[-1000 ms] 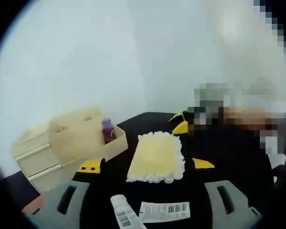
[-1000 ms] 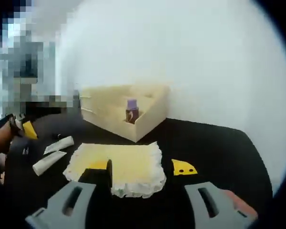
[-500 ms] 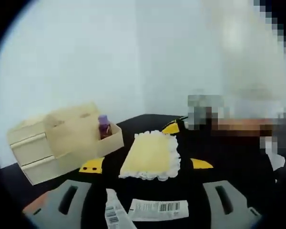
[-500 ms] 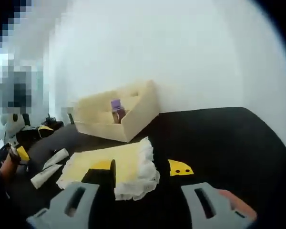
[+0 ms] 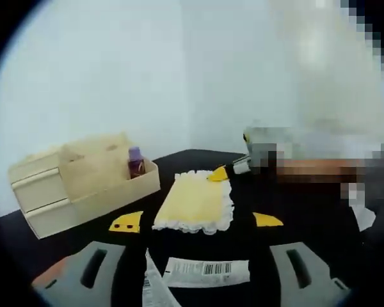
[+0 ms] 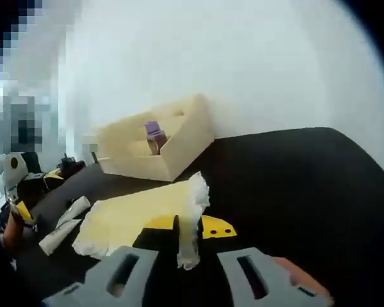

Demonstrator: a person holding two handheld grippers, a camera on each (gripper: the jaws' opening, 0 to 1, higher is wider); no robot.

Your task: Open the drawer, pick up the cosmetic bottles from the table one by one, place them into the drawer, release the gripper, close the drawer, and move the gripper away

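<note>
Purple-capped bottle point(image 6: 153, 136) upright in open pale wooden drawer point(image 6: 179, 144)

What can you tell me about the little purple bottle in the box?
The little bottle has a purple cap and a darker, brownish body. It stands upright inside the open top drawer of the pale wooden drawer box, near the drawer's side wall. In the right gripper view it shows too. No gripper touches it.

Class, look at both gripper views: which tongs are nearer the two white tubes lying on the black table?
Left. The white tubes lie right between the left tongs. The right tongs are over the yellow cloth, with the tubes well off to their left.
</note>
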